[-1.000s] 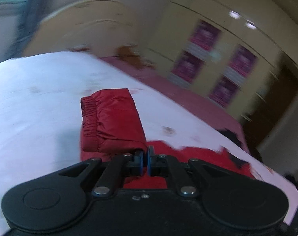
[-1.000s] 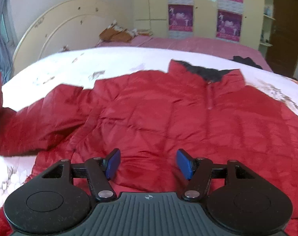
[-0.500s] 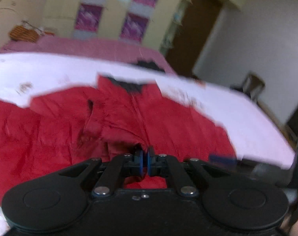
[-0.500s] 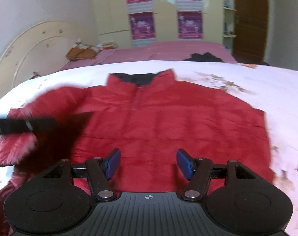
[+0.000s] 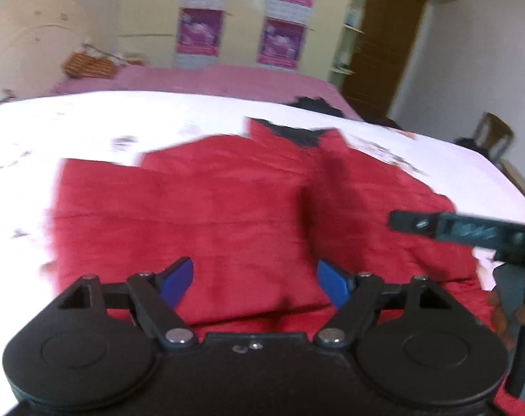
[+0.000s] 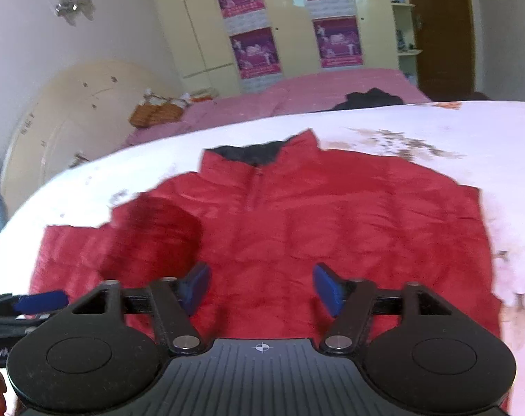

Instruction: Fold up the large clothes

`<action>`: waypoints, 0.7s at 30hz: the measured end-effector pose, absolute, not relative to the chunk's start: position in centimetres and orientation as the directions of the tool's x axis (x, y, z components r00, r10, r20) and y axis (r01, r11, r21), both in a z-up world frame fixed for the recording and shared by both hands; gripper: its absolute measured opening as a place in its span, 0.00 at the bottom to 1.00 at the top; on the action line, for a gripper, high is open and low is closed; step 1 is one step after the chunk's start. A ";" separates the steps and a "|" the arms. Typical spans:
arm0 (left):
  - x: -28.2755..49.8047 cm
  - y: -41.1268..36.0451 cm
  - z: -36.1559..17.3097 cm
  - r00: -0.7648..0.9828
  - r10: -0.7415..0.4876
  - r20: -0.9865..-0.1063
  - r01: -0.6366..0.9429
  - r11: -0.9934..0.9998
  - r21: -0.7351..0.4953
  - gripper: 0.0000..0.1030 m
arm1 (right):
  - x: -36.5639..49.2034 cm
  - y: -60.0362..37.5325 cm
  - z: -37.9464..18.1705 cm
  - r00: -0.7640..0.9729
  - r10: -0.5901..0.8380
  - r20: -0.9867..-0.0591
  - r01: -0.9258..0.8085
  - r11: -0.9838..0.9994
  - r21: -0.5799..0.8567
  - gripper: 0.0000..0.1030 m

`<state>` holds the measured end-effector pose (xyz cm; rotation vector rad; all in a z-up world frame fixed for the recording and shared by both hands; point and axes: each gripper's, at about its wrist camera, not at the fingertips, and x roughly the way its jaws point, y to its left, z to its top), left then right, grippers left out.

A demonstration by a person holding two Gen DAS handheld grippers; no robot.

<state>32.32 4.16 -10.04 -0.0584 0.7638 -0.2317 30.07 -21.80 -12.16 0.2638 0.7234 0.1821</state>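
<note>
The red jacket (image 6: 297, 228) lies flat on the white sheet (image 6: 470, 131) of the bed, front side up, with the dark collar (image 6: 252, 152) at the far end. One sleeve (image 6: 89, 249) lies folded across the body on the left side, and its far edge makes a straight line against the sheet. The right edge of the jacket is nearly straight and stops well before the side of the bed, so a wide strip of bare sheet stays there (also beyond the collar there is free sheet). The left gripper (image 5: 254, 282) hangs over the near part of the jacket; its jaws are opening and no cloth is between them. The right gripper (image 6: 260, 286) is over the lower middle of the jacket, its jaws also opening, with nothing between the blue pads (image 6: 326, 287). Behind the bed are a pink bed (image 6: 314, 86) and a pale wardrobe (image 6: 200, 17) with posters.
</note>
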 end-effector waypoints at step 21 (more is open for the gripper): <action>32.0 9.9 -14.2 0.697 0.010 -0.717 -0.001 1.000 0.012 0.62 | 32.6 -17.2 -12.8 0.685 0.336 -0.647 -0.166 0.936 0.311 0.92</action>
